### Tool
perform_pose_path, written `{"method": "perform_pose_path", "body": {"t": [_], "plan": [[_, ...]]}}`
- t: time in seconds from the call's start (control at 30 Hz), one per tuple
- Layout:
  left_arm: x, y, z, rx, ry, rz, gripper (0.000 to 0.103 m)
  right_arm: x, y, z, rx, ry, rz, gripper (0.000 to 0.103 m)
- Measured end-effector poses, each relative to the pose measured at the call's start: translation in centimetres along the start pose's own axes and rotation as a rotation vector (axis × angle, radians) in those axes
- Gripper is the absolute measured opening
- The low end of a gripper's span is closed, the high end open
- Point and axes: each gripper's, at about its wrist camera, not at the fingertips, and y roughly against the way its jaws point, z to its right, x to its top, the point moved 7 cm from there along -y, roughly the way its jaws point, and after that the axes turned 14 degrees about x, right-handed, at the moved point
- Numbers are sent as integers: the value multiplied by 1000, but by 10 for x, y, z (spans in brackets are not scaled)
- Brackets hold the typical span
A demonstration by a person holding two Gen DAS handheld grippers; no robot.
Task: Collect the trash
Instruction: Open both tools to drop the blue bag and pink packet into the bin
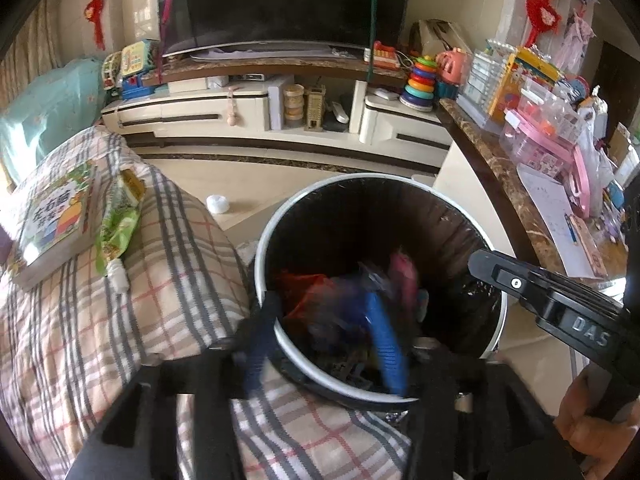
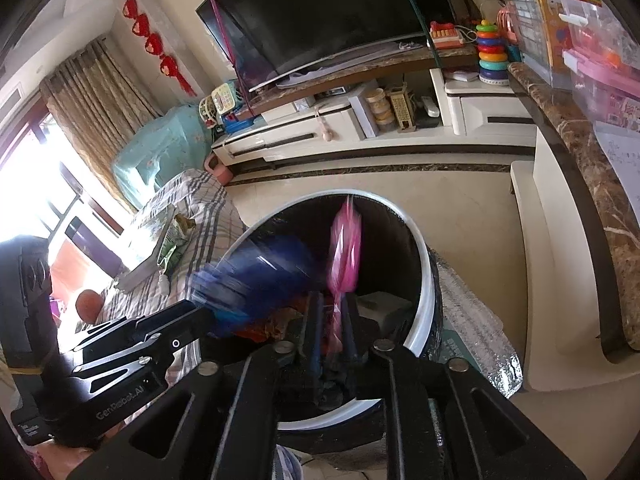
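only right wrist view shows window (image 2: 24,184) — left doesn't.

Bin (image 1: 416,188) stands on floor, between cushion (image 1: 168,264) at left and counter (image 1: 504,184) at right. Book (image 1: 52,224) lies on cushion; snack bag (image 1: 120,220) just beside book, at its right. Small round thing (image 1: 217,204) on floor, behind cushion, left of bin. TV cabinet (image 1: 256,108) stands behind bin, along wall; TV (image 1: 280,0) on cabinet top. Ring-stack toy (image 1: 420,80) on cabinet, at right end. Boxes and papers crowd counter. Trash lies in bin. Left gripper (image 1: 328,336) and right gripper (image 2: 332,320) both over bin mouth.
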Motion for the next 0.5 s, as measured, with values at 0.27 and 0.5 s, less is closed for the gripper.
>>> {"method": "perform_pose_path", "body": {"t": [0.27, 0.5], "plan": [[-14, 17, -16, 5, 52, 1, 63, -1, 14, -11, 17, 6, 33, 59], [-35, 42, -38, -9, 100, 22, 66, -8, 29, -30, 40, 29, 67, 90]]}}
